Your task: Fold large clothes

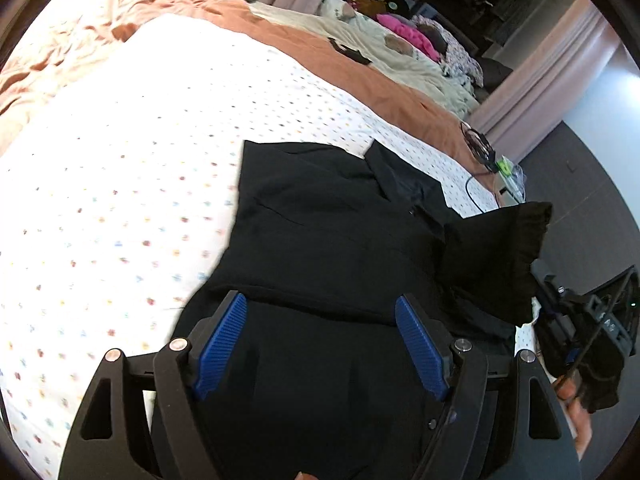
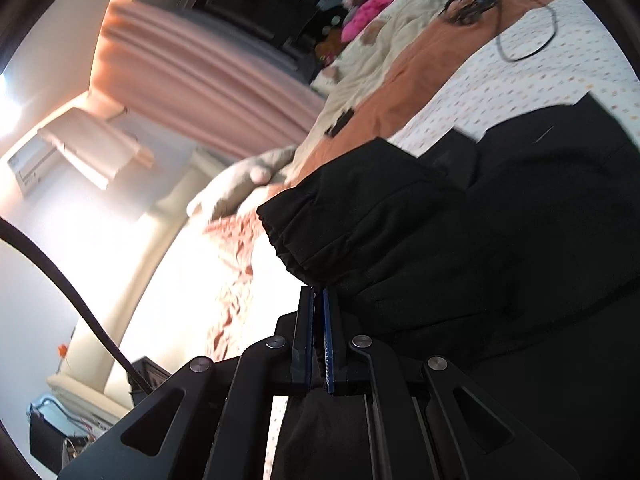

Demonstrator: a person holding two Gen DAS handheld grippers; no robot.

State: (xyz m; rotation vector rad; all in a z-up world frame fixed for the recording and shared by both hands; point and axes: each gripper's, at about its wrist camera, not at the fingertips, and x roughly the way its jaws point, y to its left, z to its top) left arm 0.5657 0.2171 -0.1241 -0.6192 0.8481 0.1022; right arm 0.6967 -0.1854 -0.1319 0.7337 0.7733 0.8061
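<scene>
A large black garment lies on the bed's white dotted sheet, one side folded over its body. My left gripper is open, its blue pads spread just above the garment's near part, holding nothing. My right gripper is shut on the black garment's sleeve near its gathered cuff and holds it lifted above the bed. In the left wrist view the lifted sleeve hangs at the right, with the right gripper below it.
An orange blanket and a cream cover lie beyond the sheet. A pile of clothes sits at the far end. A black cable and small items lie near the bed's edge. Pink curtains hang beyond.
</scene>
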